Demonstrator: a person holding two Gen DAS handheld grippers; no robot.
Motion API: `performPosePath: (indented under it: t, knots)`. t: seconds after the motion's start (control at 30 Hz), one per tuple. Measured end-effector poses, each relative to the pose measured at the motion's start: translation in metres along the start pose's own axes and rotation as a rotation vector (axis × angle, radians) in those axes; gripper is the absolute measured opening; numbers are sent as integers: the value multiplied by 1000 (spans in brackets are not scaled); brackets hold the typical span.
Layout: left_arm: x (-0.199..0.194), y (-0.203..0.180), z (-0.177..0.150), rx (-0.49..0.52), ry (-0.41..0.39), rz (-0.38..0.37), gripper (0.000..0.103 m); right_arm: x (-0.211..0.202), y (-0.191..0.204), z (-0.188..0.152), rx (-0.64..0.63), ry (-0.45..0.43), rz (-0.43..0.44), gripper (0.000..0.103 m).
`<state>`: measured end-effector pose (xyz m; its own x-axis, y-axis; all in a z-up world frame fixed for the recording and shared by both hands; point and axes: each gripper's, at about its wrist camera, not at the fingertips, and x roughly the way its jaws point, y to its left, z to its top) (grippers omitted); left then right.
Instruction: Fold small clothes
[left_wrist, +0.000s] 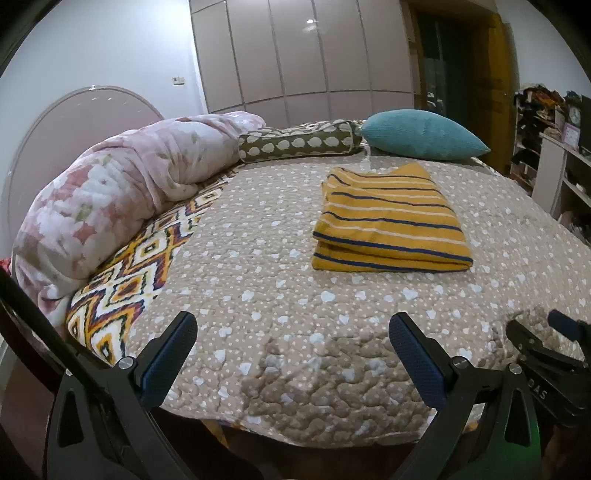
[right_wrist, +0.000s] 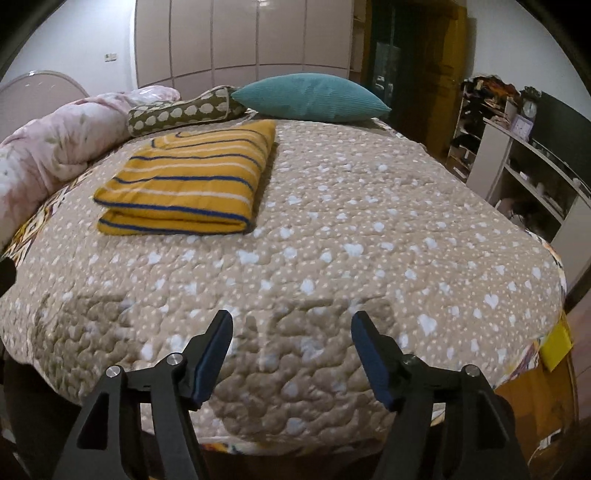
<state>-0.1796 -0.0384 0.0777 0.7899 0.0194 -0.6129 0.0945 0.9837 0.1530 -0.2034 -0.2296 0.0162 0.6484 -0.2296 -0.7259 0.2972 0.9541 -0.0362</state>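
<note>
A yellow garment with blue and white stripes (left_wrist: 391, 221) (right_wrist: 184, 184) lies folded into a neat rectangle on the beige heart-print quilt (left_wrist: 280, 295) (right_wrist: 351, 240), toward the far side of the bed. My left gripper (left_wrist: 293, 326) hovers open over the near edge of the quilt, well short of the garment, with nothing between its fingers. My right gripper (right_wrist: 291, 326) is also open and empty above the near edge, with the garment far off to its upper left. The right gripper's body (left_wrist: 546, 354) shows at the right edge of the left wrist view.
A rolled pink floral blanket (left_wrist: 122, 192) lies along the left side of the bed. An olive patterned bolster (left_wrist: 299, 142) and a teal pillow (left_wrist: 421, 134) sit at the far end. Shelves with clutter (right_wrist: 524, 155) stand to the right, wardrobe doors (left_wrist: 295, 55) behind.
</note>
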Motion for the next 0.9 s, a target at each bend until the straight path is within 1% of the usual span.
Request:
performPosePath:
  t: [0.17,0.4,0.67,0.9]
  knots:
    - [2,0,0,6,8,-21,103,-4,7,2,-26,-10,-8,74]
    - [9,5,0,-16,43,-47,103,2,19,0,-65,18,1,76]
    - [17,3,-2,-15,85,-84,103,8,18,-1,-59,44,4,76]
    - [22,3,-3,-17,113,-94,103,13,18,-2,-57,66,10,76]
